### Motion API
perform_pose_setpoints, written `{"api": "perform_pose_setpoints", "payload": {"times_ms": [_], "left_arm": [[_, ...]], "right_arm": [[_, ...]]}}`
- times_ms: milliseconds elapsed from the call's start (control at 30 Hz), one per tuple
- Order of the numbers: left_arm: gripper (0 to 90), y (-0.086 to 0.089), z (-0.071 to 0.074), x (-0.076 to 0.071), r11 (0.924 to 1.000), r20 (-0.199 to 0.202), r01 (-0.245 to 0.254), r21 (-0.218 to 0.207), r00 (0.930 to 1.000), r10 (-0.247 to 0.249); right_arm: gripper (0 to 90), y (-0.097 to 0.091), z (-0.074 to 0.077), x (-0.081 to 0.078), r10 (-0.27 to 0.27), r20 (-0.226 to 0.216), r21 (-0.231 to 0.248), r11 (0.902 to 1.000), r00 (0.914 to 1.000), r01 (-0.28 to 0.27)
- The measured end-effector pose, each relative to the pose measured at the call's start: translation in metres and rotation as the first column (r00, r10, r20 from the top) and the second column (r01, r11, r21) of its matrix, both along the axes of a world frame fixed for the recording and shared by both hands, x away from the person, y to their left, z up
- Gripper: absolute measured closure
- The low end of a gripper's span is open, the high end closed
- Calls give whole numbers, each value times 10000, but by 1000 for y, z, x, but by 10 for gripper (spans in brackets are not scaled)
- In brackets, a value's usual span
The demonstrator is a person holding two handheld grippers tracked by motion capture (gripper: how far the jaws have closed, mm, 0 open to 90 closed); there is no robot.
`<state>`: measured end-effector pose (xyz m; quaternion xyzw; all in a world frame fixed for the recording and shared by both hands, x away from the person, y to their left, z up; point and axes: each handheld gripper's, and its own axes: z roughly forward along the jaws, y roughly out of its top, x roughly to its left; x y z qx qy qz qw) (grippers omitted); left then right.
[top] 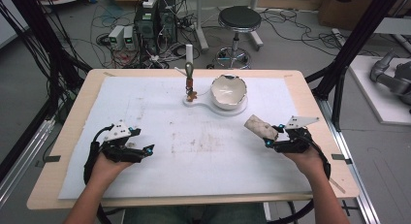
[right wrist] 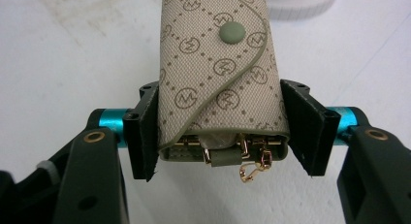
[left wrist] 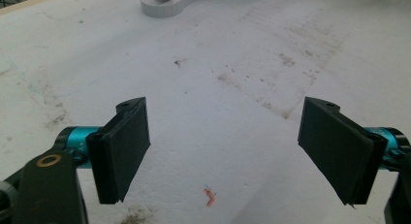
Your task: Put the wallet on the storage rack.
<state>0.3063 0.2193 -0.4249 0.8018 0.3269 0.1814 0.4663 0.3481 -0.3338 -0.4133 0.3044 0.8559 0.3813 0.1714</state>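
A beige patterned key case (top: 260, 126) with a green snap button (right wrist: 232, 32) and gold hooks at its open end is clamped between the jaws of my right gripper (top: 272, 139), at the right of the white mat. Both pads (right wrist: 145, 132) press its sides, and the case points away toward the table's middle. My left gripper (top: 144, 144) rests open at the mat's left, its pads (left wrist: 123, 146) wide apart over bare mat with nothing between them. At the far middle stands a white stand (top: 194, 101) with a peg holding a key (top: 189, 71), beside a white bowl (top: 228, 91).
The white mat (top: 194, 136), stained in its middle, covers the wooden table (top: 72, 122). A small red scrap (left wrist: 210, 197) lies on the mat under my left gripper. A black stool (top: 239, 20), cables and computer boxes stand on the floor beyond the table.
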Motion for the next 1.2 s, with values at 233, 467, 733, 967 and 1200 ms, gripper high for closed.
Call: {"api": "perform_pose_setpoints", "payload": {"times_ms": [233,467,733,967,1200], "left_arm": [[189,5,4,-2,9997,205,-263,28,9994,262],[189,9,6,-2,9991,293,-398,-139,9988,402],[189,13,8,-3,9977,378,-570,-354,9976,583],[188,16,9,-2,9965,385,-683,-479,9968,701],[188,15,8,-2,9972,391,-625,-407,9972,641]], "right_arm": [[374,15,24,3,-41,291,-19,10000,9996,42],[374,29,48,14,-139,472,-202,9997,9988,149],[374,48,66,32,-198,600,-366,9991,9980,220],[374,63,74,50,-283,472,-677,9972,9985,314],[373,80,79,69,-401,340,-1103,9929,9986,436]]}}
